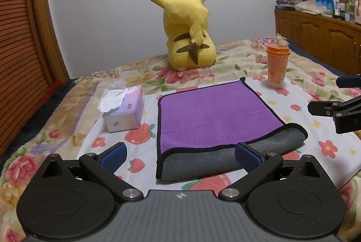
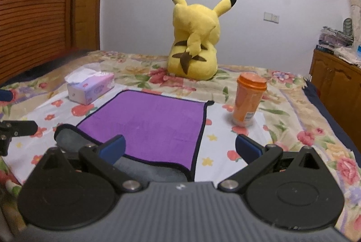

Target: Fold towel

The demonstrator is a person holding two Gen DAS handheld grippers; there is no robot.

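Observation:
A purple towel (image 1: 212,113) with a grey underside and black trim lies folded on the flowered bedspread; its grey fold runs along the near edge. It also shows in the right wrist view (image 2: 153,124). My left gripper (image 1: 180,156) is open and empty, just short of the towel's near left corner. My right gripper (image 2: 180,149) is open and empty, over the towel's near right corner. The right gripper also shows at the right edge of the left wrist view (image 1: 338,95), apart from the towel.
A tissue box (image 1: 124,108) stands left of the towel. An orange lidded cup (image 1: 277,66) stands at its far right. A yellow plush toy (image 1: 189,32) sits behind. A wooden cabinet (image 1: 320,38) lines the right wall; a wooden headboard is at the left.

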